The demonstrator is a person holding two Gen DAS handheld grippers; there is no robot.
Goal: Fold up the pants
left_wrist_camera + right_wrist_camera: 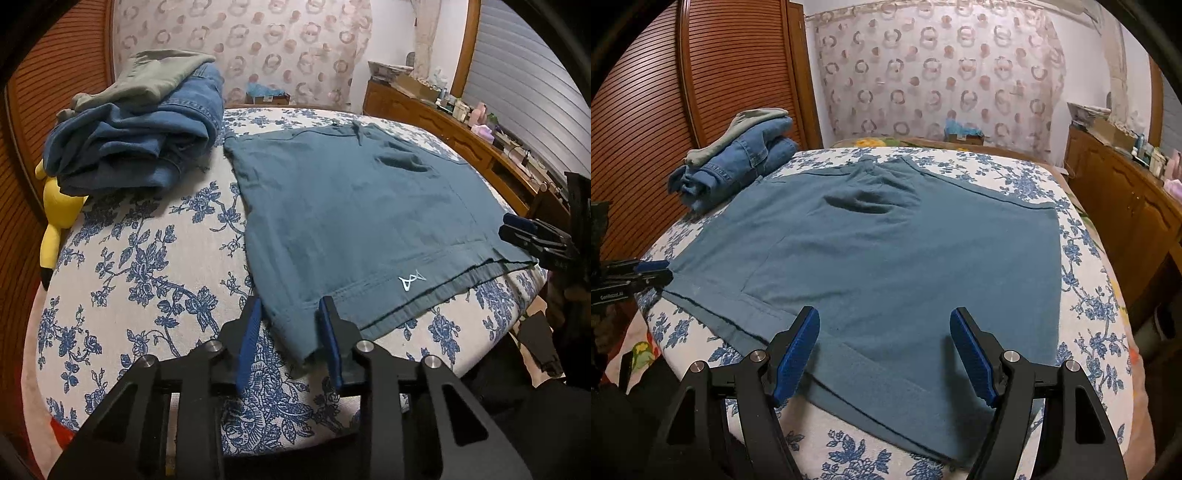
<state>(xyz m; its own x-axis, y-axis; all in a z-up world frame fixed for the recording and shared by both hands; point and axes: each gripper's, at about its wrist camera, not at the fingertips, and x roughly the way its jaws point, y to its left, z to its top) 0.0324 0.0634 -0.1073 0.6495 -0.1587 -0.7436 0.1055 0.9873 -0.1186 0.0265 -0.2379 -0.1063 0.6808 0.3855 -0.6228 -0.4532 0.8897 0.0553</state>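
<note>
A floral bedspread [147,266] covers the bed, one louvred wardrobe [701,74] beyond. One pair of teal pants [886,258] lies flat ahead of both grippers; two folded garments [147,140] lie beyond them to the left. The left gripper [290,306] straddles the pants' near corner, jaws narrowed, pads apart. The right gripper [884,325] stands wide open over the hem.

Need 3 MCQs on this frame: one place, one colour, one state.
1. Where is the jeans pile relative to the teal pants? A on them; B beside them, far left on the bed; C under them.
2. Colour of the garment topping the jeans? A red; B white; C grey-green.
3. Right claw? A open over the pants; B shut on the pants; C shut on the jeans.
Key: 1B, the pile sits left of the pants; 2C, grey-green cloth lies on top; 3A, its pads stand apart, nothing pinched.
</note>
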